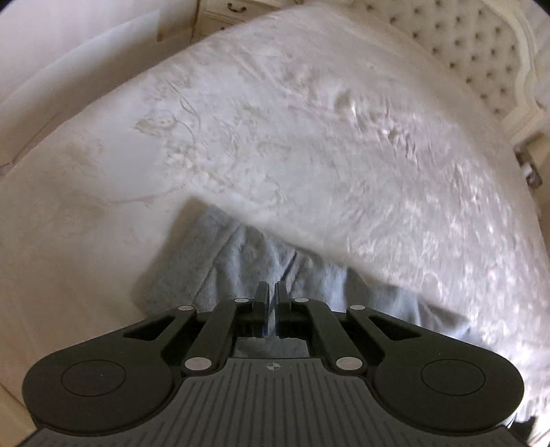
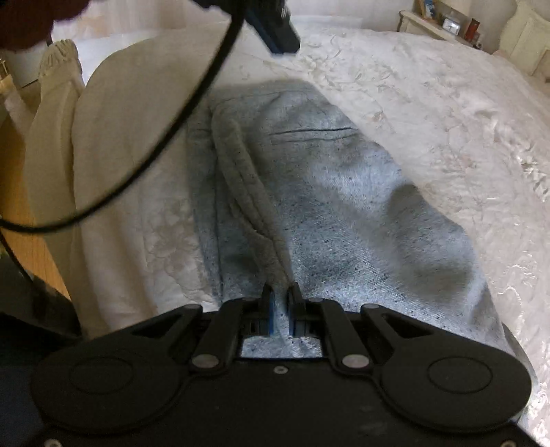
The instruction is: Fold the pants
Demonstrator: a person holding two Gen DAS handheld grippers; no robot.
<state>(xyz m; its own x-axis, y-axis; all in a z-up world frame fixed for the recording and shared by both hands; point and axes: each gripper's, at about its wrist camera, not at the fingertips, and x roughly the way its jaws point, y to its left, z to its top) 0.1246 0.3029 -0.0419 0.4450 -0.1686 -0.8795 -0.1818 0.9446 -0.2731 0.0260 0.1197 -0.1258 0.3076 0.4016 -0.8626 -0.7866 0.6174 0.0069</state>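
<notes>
In the right wrist view, the right gripper sits at six o'clock with its jaws nearly together, pinching a ridge of the grey pants. The pants stretch from the jaws toward twelve o'clock across the white bedspread, with a rolled seam running up at eleven o'clock and a slit pocket near the far end. A black cable loops across at ten o'clock, and the left gripper hangs above the far end of the pants at twelve o'clock; from here I cannot tell what it holds.

In the left wrist view, the left gripper has its jaws drawn close, a thin gap between them, with grey fabric right at the tips; it looks clamped on cloth, though the contact itself is hard to read.

My judgement: this is mid-fold, both ends held, one half about to be carried over the other. The next move calls for keeping both grips firm and laying the edges to match.

The pants' near end is cut off by the gripper body in both views. The left view is blurred, and a tufted headboard sits far off at one o'clock.
</notes>
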